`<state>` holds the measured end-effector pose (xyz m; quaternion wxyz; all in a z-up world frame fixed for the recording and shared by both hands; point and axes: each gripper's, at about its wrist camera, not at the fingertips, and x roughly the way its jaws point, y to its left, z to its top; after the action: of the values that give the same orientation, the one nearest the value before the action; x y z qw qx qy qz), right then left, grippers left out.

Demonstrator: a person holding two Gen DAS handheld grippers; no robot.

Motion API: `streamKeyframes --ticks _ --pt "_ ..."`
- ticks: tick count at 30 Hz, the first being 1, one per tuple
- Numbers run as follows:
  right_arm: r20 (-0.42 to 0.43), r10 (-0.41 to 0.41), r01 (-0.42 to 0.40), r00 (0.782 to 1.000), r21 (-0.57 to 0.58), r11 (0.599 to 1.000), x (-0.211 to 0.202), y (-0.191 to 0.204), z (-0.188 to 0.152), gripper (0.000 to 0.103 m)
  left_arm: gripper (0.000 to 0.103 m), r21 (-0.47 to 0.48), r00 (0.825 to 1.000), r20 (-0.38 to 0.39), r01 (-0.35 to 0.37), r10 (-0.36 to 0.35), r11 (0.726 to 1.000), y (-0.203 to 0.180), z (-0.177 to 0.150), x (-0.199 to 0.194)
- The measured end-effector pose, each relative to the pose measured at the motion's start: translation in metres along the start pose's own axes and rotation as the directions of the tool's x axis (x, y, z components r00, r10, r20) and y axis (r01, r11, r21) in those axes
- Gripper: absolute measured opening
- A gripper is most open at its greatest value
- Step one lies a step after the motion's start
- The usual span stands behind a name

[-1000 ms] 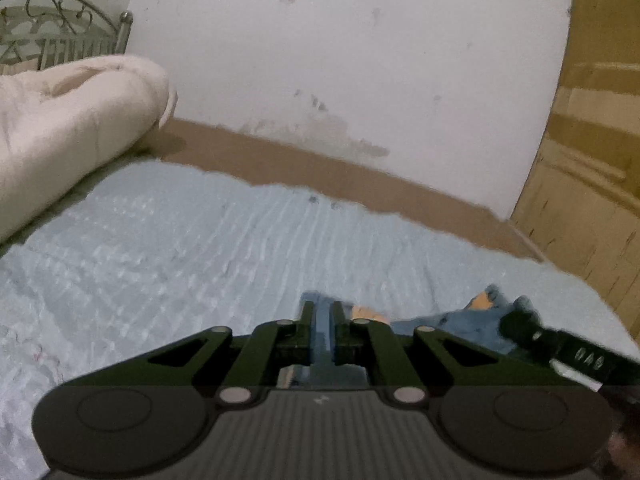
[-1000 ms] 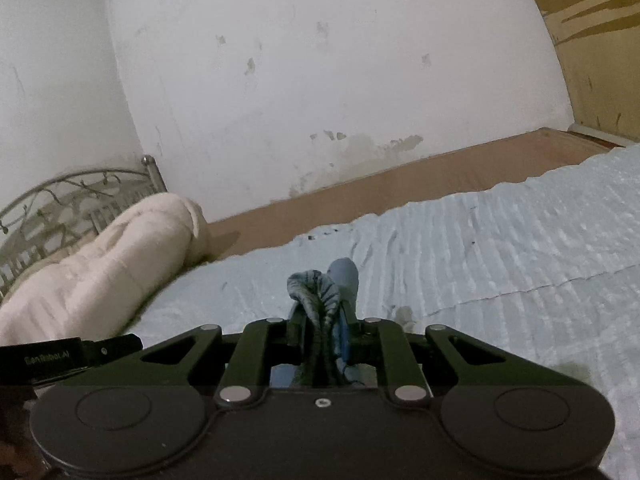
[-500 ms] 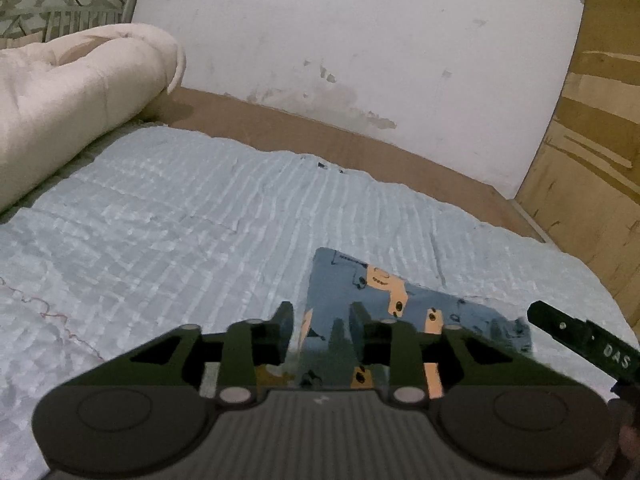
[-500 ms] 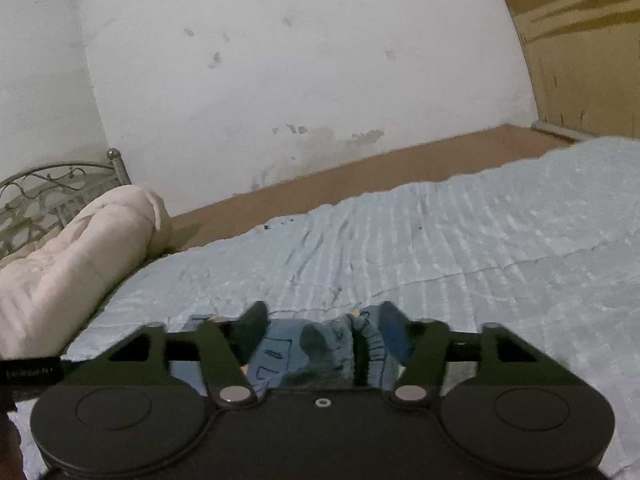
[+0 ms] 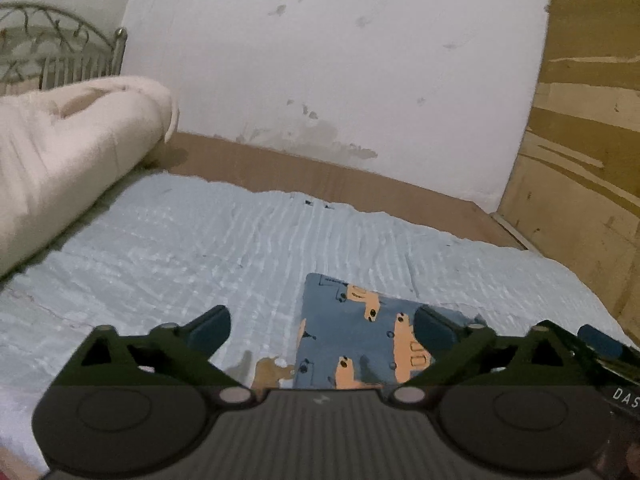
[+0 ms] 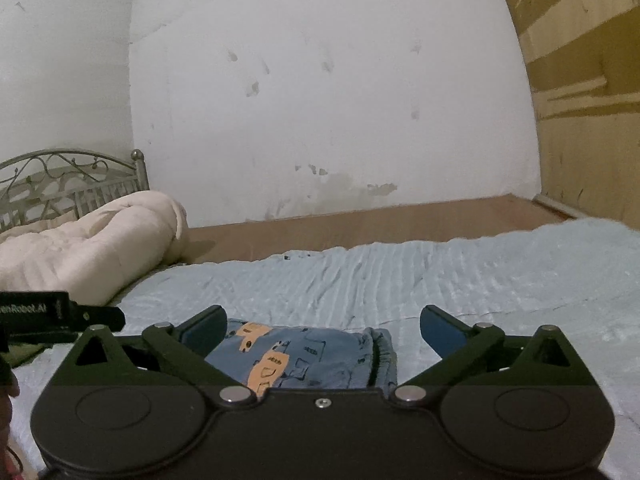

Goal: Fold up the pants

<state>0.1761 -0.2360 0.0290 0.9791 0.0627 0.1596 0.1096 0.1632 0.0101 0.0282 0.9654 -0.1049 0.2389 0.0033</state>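
Left wrist view: left tongs (image 5: pixel 322 330) spread wide, empty, above the small blue cotton pants with orange vehicle print (image 5: pixel 356 344), lying folded flat on the pale blue ribbed bedspread (image 5: pixel 200 248); folding appears nearly complete.

Right wrist view: right tongs (image 6: pixel 322 326) likewise wide, empty; pants (image 6: pixel 304 356) between them; cream rolled duvet (image 6: pixel 88 248), stained white wall (image 6: pixel 320 100).

Your left gripper (image 5: pixel 322 326) has a dark olive-black body with a ribbed grey centre panel, two round discs, two silver pivot screws and blue-padded fingers (image 5: pixel 210 330). Your right gripper (image 6: pixel 323 326) is the same build, but its centre panel is smooth black with one small screw. Each view catches the other unit's black bar with white lettering.
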Motion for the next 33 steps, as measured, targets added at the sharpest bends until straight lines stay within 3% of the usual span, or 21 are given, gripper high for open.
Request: streamKeyframes --ticks 10,17,33 --pt "0.007 0.006 -0.006 1.000 -0.006 1.000 -0.067 0.013 -0.018 0.102 0.102 0.071 1.000 0.013 -0.006 0.005 0.997 -0.001 -0.038 -0.053" --pt "-0.031 -0.032 0.032 0.999 0.010 0.999 -0.100 0.015 -0.050 0.102 0.102 0.093 1.000 -0.007 -0.014 0.015 0.996 0.000 -0.071 -0.070" --pt "-0.042 -0.057 0.057 0.997 0.000 0.998 -0.122 0.014 -0.068 0.102 0.102 0.140 1.000 -0.029 -0.003 0.007 0.990 -0.004 -0.093 -0.079"
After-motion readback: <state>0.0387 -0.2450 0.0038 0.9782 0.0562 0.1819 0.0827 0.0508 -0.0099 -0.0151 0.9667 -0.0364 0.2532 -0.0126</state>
